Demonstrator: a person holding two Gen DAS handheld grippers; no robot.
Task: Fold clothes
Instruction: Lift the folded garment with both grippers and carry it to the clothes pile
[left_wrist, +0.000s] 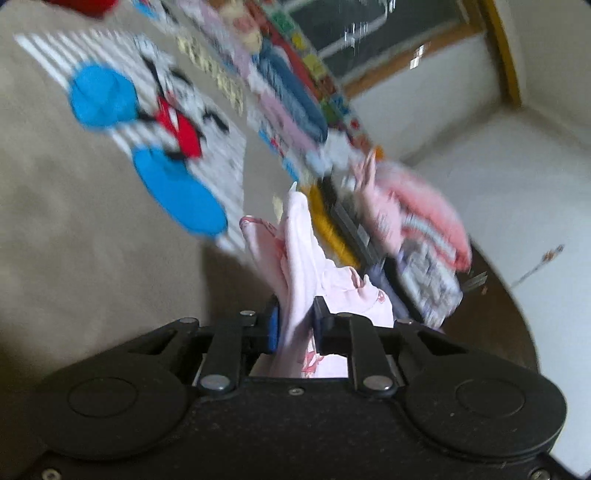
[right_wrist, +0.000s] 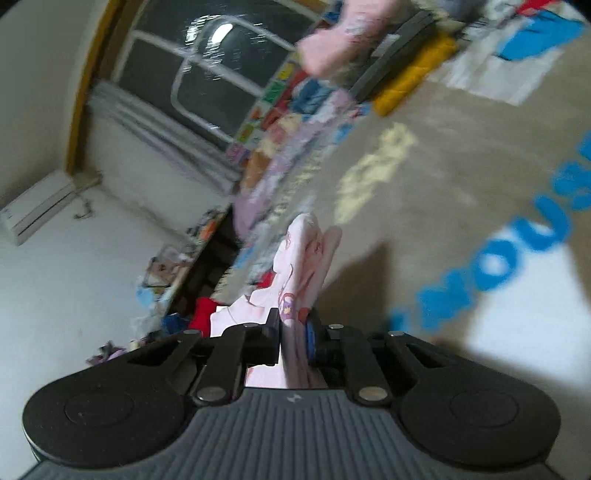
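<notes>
One beige printed blanket (left_wrist: 74, 221) filled most of both views; I counted two blue ovals and one red-and-black cartoon figure on its striped white panel (left_wrist: 221, 158) in the left wrist view. In the right wrist view the blanket carried large blue letters (right_wrist: 517, 258), of which I could read "MOUS"; the rest ran out of frame. A pale yellow word (left_wrist: 218, 77) was too blurred to read. One pile of folded clothes (left_wrist: 417, 218), pink on top, lay at the blanket's edge beside one yellow item (left_wrist: 328, 225). One dark window (right_wrist: 207, 74) and one white wall unit (right_wrist: 40, 210) stood behind. I held one pale pink garment (left_wrist: 299, 258) with a pink print, lifted off the blanket between my two tools. The left gripper (left_wrist: 295, 325) had its fingers clamped on a bunched fold of it; the right gripper (right_wrist: 293, 332) likewise pinched the same cloth.
</notes>
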